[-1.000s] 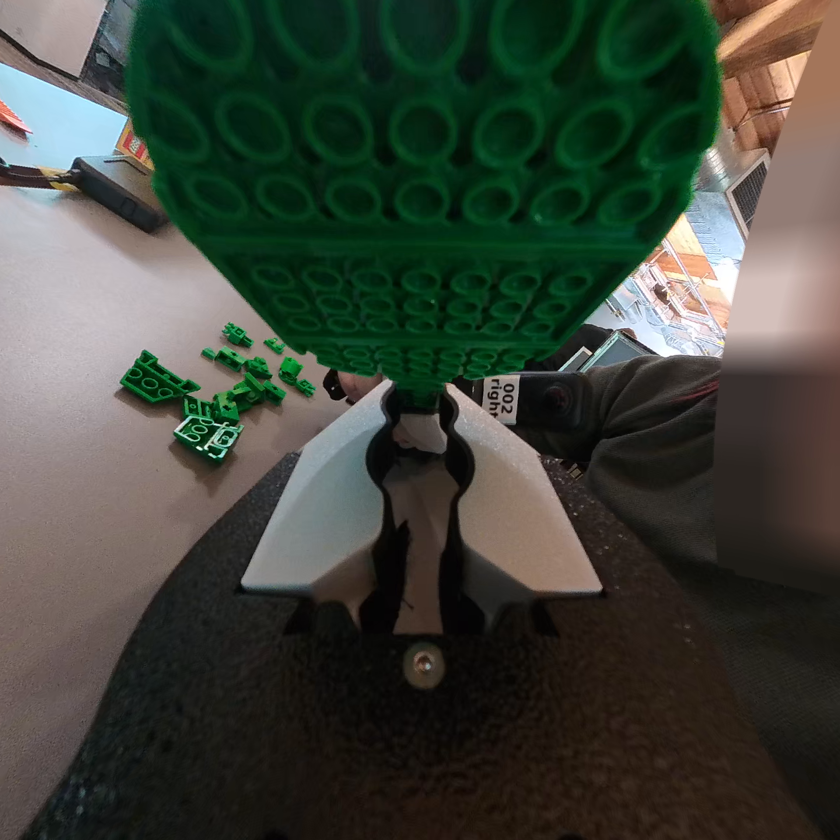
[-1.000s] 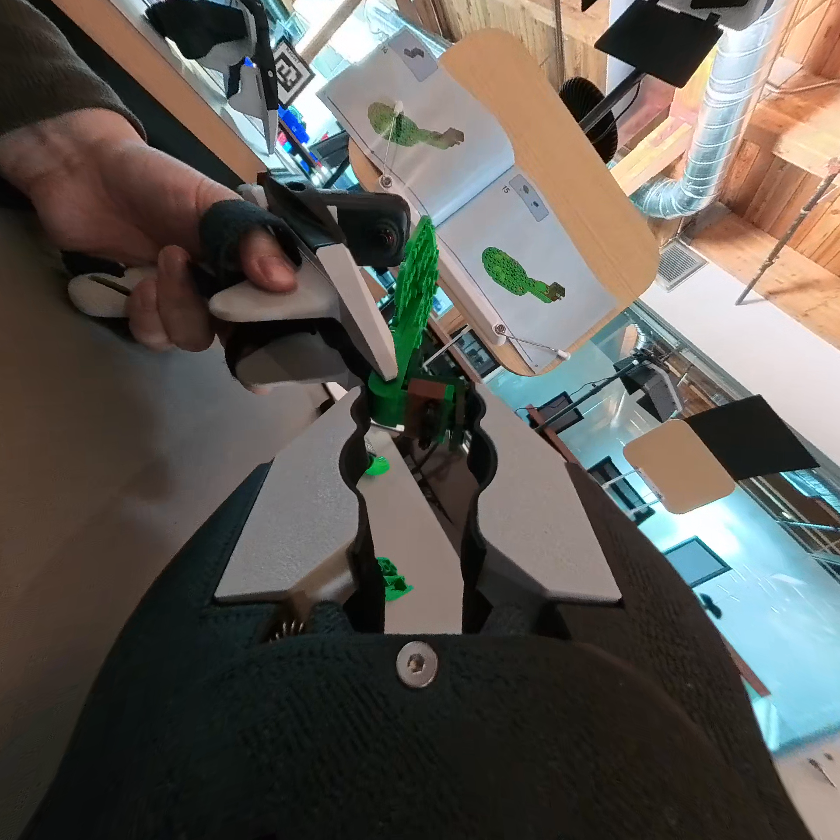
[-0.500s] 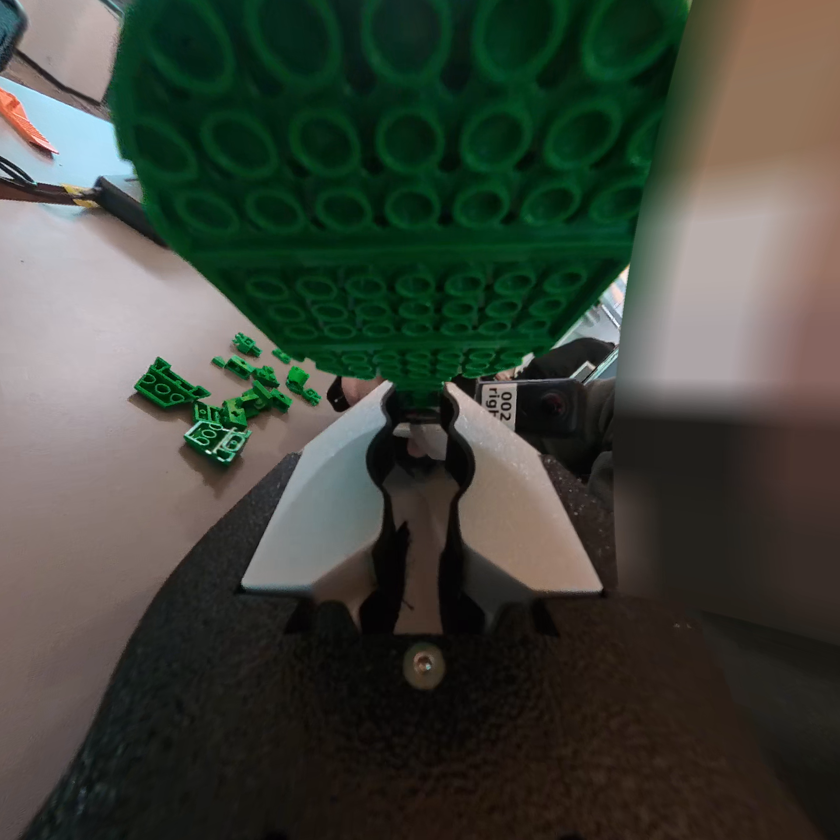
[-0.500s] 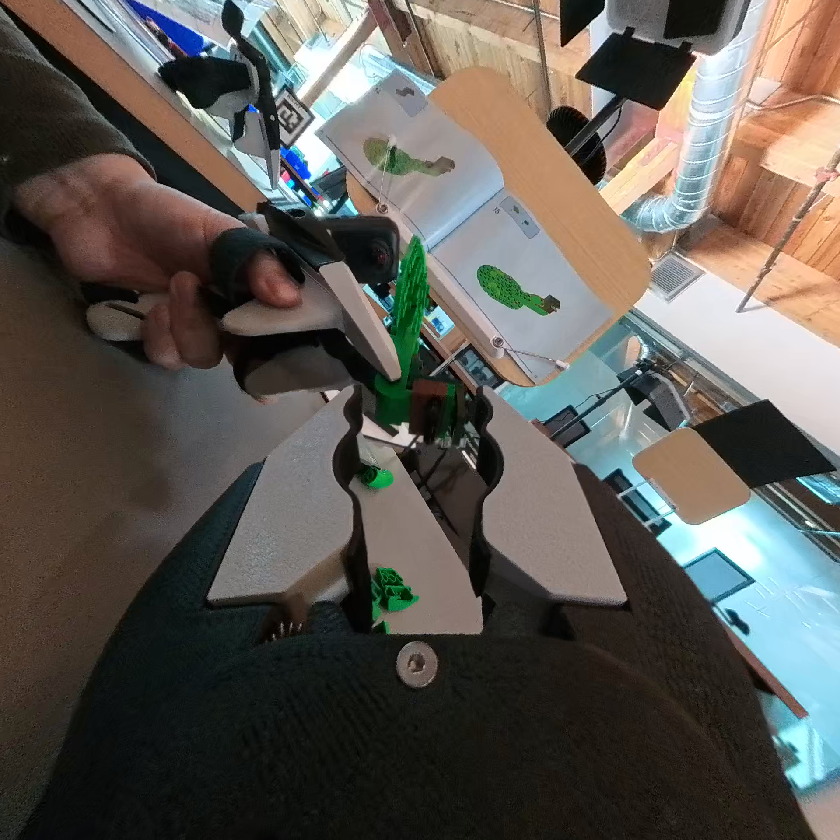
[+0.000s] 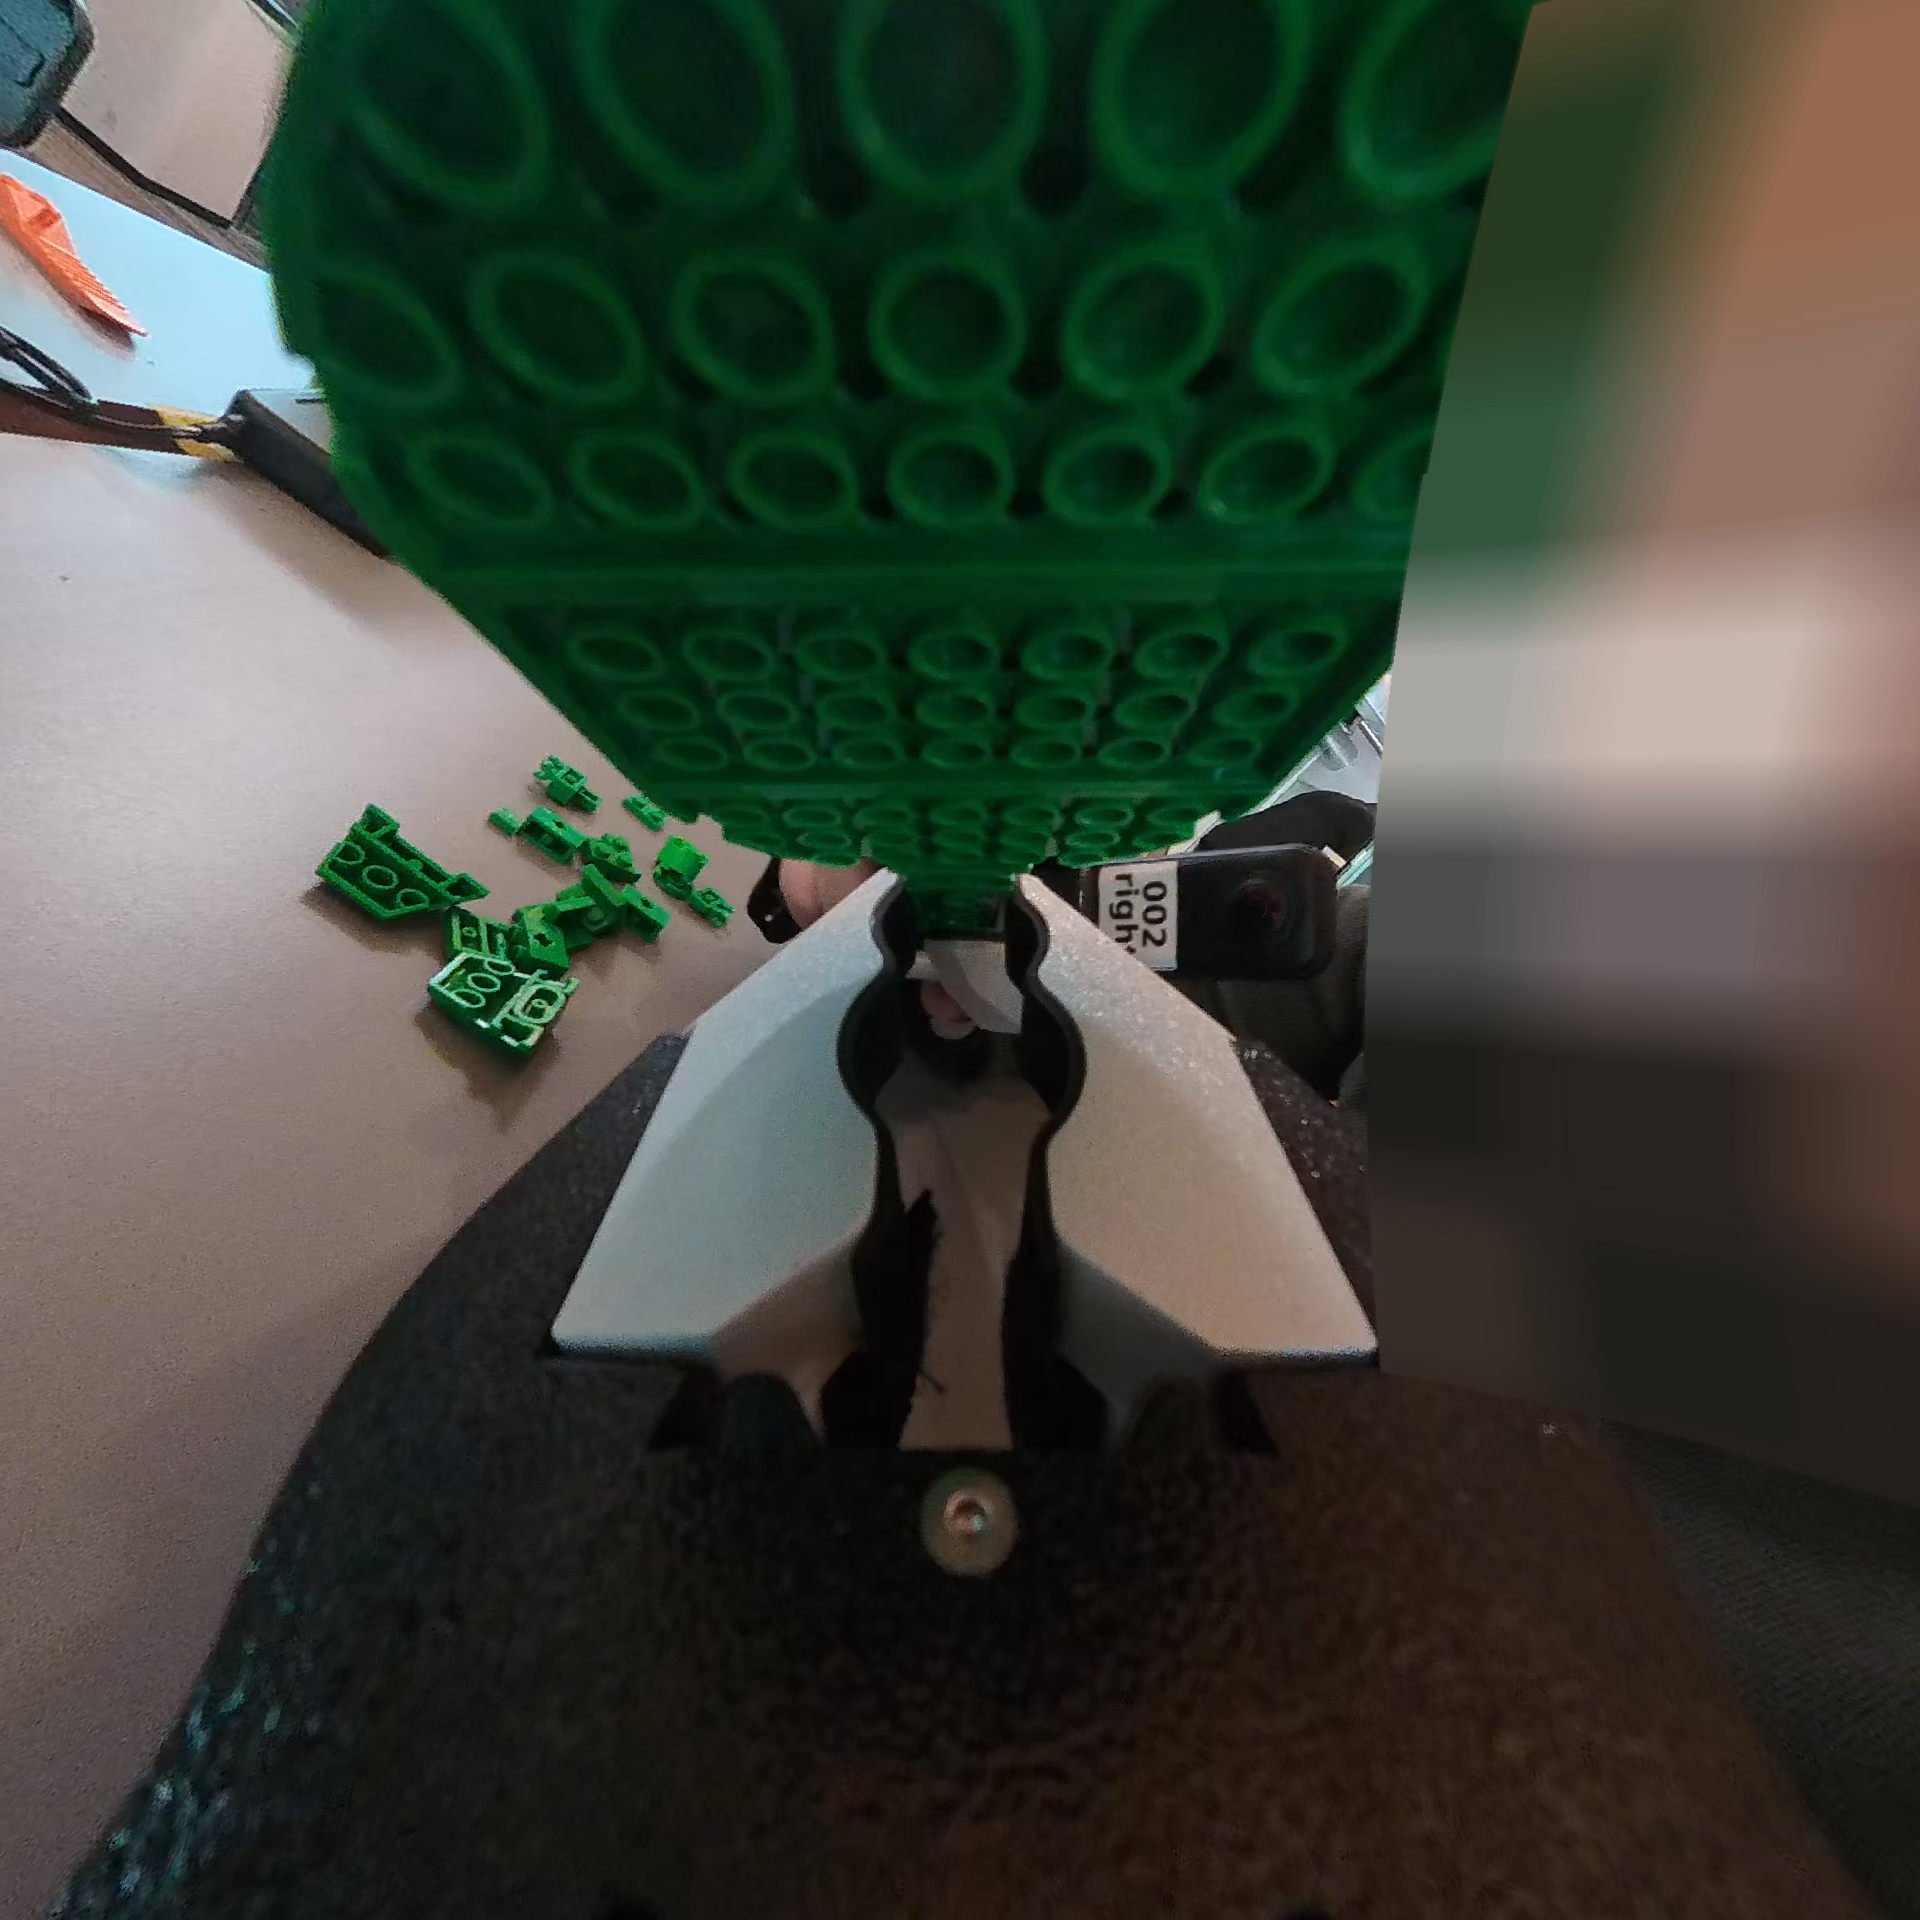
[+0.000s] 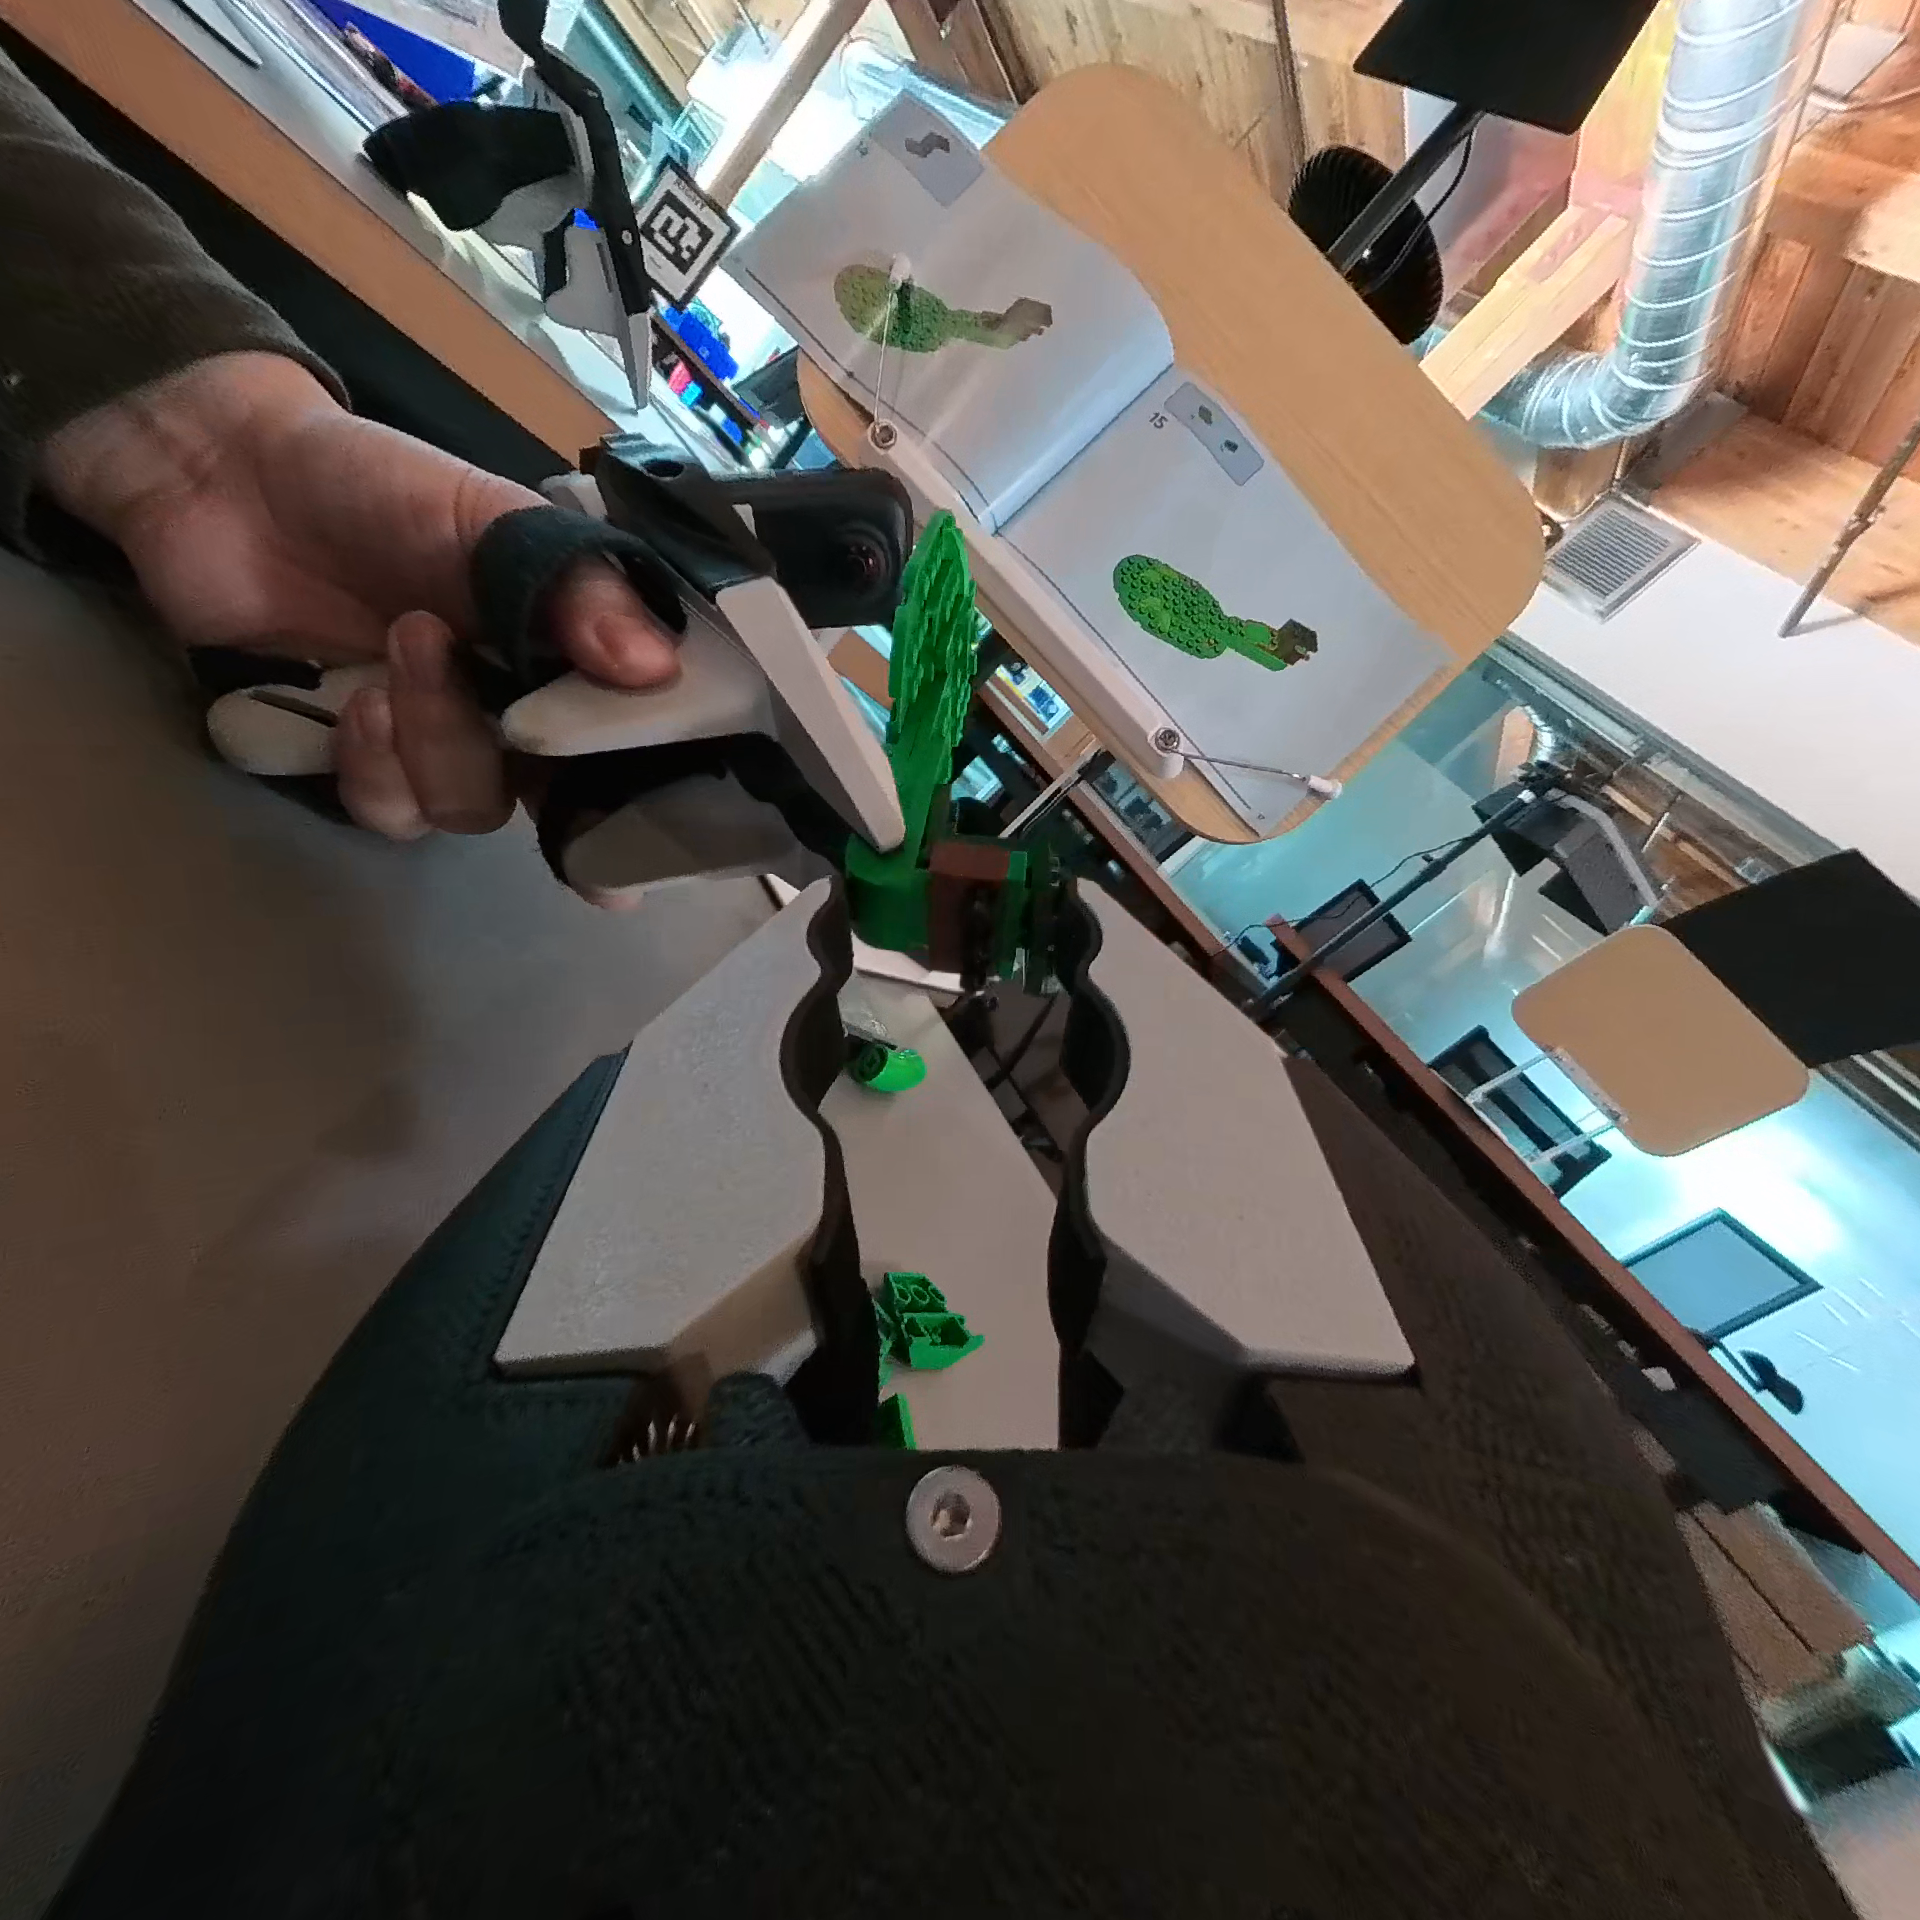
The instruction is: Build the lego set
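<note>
A green lego assembly, a wide rounded plate on a narrow stem, fills the top of the left wrist view with its underside toward the camera. My left gripper is shut on the stem. In the right wrist view the plate stands edge-on, and its green and brown end block sits between the tips of my right gripper, which is shut on it. The left gripper, held by a hand, pinches the stem just above. The assembly is held above the table.
Loose green pieces lie on the brown table at the left; some show between my right fingers. An open instruction booklet stands on a wooden board behind. A black box with a cable lies far left. A spare gripper rests on the back bench. Both grippers' tips are close together, under 4 cm apart.
Both grippers keep their hold on the assembly. The pair has shifted slightly, so the plate looms a little larger in the left view.
</note>
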`<state>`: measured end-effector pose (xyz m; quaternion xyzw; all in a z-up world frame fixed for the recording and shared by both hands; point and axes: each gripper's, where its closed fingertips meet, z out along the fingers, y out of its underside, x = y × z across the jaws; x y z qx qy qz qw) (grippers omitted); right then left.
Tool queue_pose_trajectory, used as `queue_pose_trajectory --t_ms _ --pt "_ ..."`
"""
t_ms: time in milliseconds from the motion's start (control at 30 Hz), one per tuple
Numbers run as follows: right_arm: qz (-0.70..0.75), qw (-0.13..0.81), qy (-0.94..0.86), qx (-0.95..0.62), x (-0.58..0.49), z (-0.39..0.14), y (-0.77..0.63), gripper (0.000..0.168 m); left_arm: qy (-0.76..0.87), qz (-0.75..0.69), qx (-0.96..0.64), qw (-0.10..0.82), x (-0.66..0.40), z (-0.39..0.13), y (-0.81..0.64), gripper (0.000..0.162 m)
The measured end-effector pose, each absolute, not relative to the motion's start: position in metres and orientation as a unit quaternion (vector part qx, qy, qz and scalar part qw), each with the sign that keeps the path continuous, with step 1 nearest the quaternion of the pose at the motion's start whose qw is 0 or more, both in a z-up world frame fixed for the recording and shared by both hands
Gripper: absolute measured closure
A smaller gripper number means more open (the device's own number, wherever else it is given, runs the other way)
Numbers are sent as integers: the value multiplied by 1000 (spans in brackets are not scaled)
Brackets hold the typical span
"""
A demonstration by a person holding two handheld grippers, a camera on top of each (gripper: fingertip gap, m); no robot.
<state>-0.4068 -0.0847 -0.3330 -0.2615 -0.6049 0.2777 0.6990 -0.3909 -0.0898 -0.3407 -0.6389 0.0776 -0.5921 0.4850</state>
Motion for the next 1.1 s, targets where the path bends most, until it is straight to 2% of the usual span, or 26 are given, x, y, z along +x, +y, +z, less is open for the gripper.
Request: queue_pose_trajectory --t_ms 200,333,367,467,633,733,833,1100 --pt "272 694 -610 -268 -408 -337 -82 129 71 -580 -648 490 -391 -344 -87 148" --pt "260 710 -597 -269 -405 -335 -74 129 61 -491 -660 565 -399 -341 -81 144" --pt "258 714 -590 -275 -404 -334 -70 129 57 -471 -647 597 -405 -335 -82 140" --pt "255 703 -585 -314 -404 -338 -55 129 79 -379 -622 680 -419 -320 -90 113" --pt "269 677 -596 -337 -406 -345 -50 131 254 -43 -582 771 -428 -309 -102 93" --pt "271 670 -612 -322 -407 -348 -58 139 369 72 -566 733 -413 -333 -102 84" --pt "285 657 -630 -302 -407 -352 -69 150 410 82 -587 693 -403 -355 -95 67" --pt "290 654 -643 -275 -407 -353 -79 150 408 62 -615 672 -410 -368 -87 69"
